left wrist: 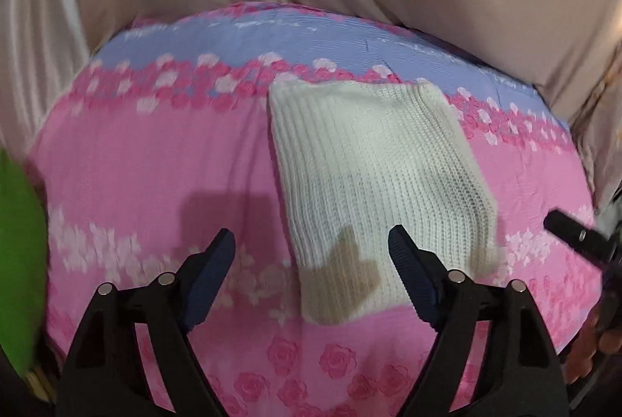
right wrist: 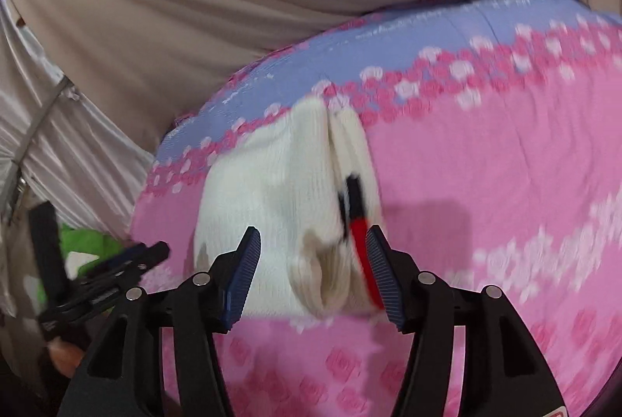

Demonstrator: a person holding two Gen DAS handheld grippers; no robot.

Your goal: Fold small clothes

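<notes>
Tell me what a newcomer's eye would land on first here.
A folded cream knit garment lies in the middle of a pink rose-print bedsheet. Both left tongs and right tongs are open just short of its near edge. A bright green cloth sits at the far left.

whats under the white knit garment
The white knit garment lies folded on the pink floral sheet. The sheet shows all round it; whatever lies beneath or inside the fold is covered.

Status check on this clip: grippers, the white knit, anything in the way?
Left gripper open, empty. Right gripper open, empty. White knit garment lies folded on the pink floral sheet. Nothing in the way.
</notes>
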